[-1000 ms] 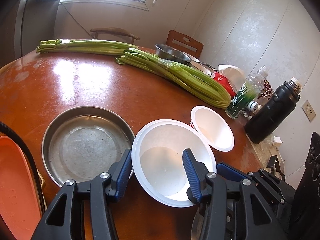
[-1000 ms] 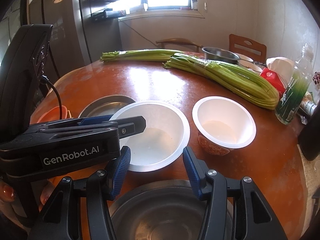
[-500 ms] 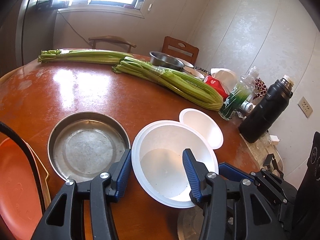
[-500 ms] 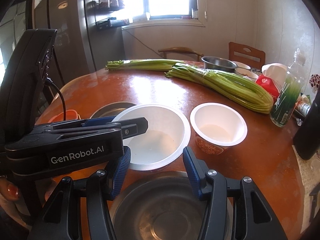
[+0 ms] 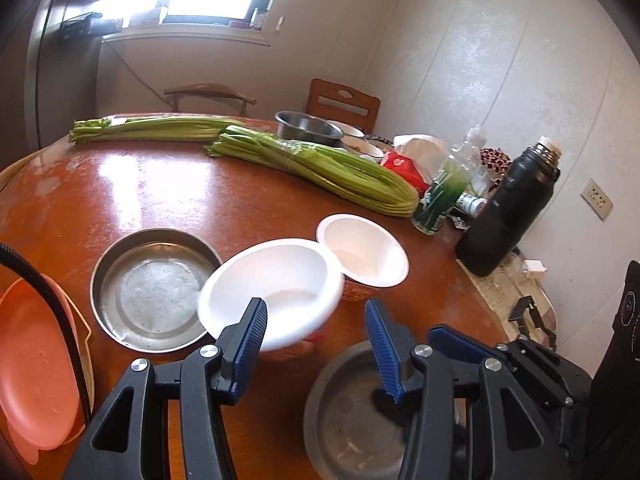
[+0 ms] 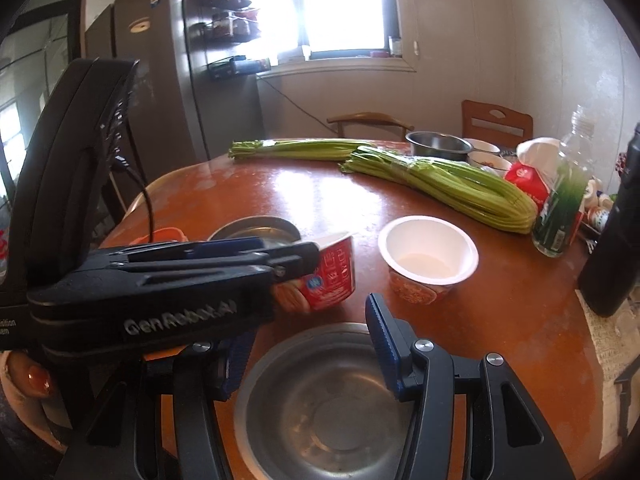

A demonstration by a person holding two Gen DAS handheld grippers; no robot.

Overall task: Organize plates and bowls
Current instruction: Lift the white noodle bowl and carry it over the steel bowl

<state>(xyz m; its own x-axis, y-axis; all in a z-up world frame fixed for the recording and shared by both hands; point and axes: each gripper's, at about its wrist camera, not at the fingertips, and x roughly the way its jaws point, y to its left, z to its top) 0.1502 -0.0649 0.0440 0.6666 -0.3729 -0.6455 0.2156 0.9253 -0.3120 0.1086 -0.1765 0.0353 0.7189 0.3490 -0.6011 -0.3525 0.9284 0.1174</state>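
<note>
The round, glossy reddish-brown wooden table (image 5: 168,200) carried two long bundles of ribbed green celery (image 5: 332,168). A shallow, scuffed round steel pan (image 5: 152,292) sat at its near left. A second steel pan (image 6: 328,408) lay under the right gripper (image 6: 308,316), whose ridged blue jaws stood apart around nothing (one finger half hidden behind the other tool). The larger white foam bowl with a red printed wall (image 5: 276,276) was tipped up between the two pans, overlapping the smaller matching bowl (image 5: 364,248). The left gripper (image 5: 315,308) was parted: one pad met the bowl's near rim, the other stood clear. What propped the bowl was hard to make out.
</note>
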